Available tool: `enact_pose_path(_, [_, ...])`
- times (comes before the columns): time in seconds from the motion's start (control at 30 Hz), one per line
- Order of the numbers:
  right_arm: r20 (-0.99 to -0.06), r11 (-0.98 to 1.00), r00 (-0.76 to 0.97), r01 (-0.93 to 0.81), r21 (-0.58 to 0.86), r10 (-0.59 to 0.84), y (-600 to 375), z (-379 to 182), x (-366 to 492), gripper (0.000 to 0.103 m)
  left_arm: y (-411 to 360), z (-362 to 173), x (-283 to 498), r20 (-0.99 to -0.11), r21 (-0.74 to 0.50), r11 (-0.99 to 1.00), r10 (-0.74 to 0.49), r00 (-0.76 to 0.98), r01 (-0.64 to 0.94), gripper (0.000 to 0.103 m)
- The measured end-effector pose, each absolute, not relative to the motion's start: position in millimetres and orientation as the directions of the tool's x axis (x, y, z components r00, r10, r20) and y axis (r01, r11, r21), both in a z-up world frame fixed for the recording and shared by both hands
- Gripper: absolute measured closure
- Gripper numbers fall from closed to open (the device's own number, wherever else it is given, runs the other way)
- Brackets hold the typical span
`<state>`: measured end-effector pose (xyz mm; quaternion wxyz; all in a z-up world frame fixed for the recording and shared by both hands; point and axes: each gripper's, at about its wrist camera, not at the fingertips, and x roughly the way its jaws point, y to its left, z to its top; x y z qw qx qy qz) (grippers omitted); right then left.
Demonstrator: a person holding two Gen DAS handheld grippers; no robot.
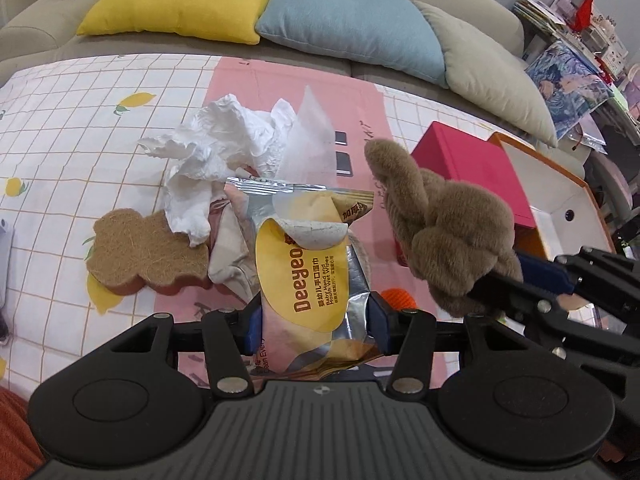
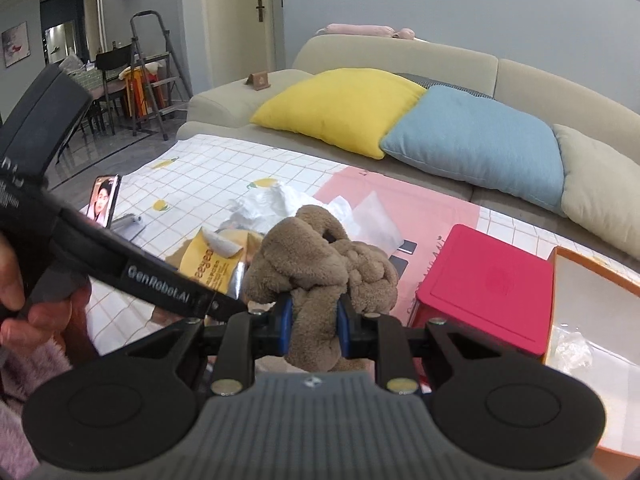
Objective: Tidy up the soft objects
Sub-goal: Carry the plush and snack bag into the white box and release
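Wipes pack (image 1: 308,276), yellow and silver, sits pinched between the blue pads of my left gripper (image 1: 314,322), lifted clear of the checked cloth (image 1: 80,120) that covers the table. My right gripper (image 2: 312,330) has closed narrow on a knotted brown plush toy (image 2: 320,264), which bulges out above the pads; in the left view that toy hangs at three o'clock of the pack. Crumpled white tissue (image 1: 216,152) lies at eleven o'clock of the pack, and a brown bear-shaped sponge (image 1: 140,256) lies flat at nine o'clock. Beyond the toy, at two o'clock, stands a closed pink box (image 1: 472,172), with an open orange-edged box (image 1: 560,200) just beside it. Yellow, blue and grey cushions (image 1: 352,16) line the sofa at twelve o'clock.
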<state>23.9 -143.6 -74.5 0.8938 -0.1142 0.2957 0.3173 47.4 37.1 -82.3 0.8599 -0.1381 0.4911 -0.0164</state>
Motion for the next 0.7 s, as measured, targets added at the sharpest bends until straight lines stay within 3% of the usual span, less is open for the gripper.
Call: enact_pose_path(0.7, [-0.561, 0.833, 0.732, -0.538, -0.13, 0.386, -199, -53, -2, 0.082, -10, -33, 43, -0.768, -0.285, 0.958, -0.241, 0.594, 0.02, 0.045])
